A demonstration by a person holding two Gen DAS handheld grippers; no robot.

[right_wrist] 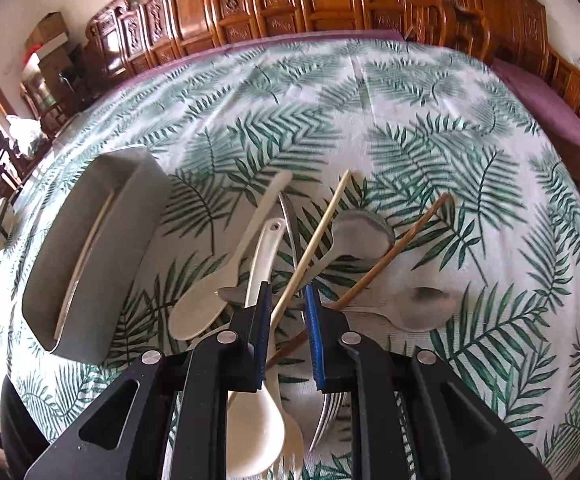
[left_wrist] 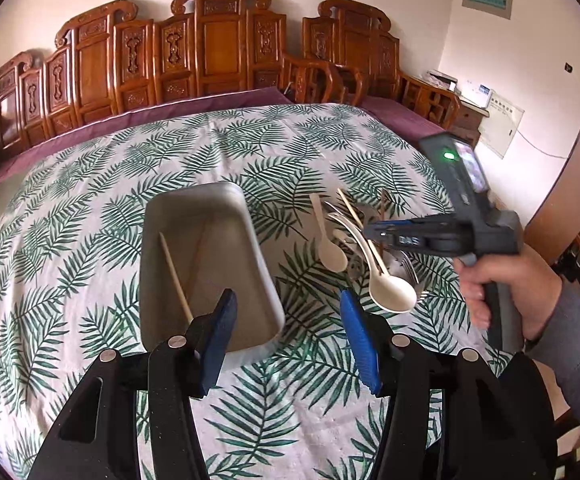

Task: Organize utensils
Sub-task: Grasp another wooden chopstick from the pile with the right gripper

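Your right gripper (right_wrist: 287, 300) straddles the pale chopstick (right_wrist: 310, 252), jaws narrowed, not pinching; squeeze squarely, then carry it to the tray (right_wrist: 145, 216).

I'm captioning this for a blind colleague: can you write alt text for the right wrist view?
The right gripper hangs over a pile of spoons, forks and chopsticks, its fingers either side of a pale chopstick on a leaf-print tablecloth. A grey tray holding one chopstick lies to the left.
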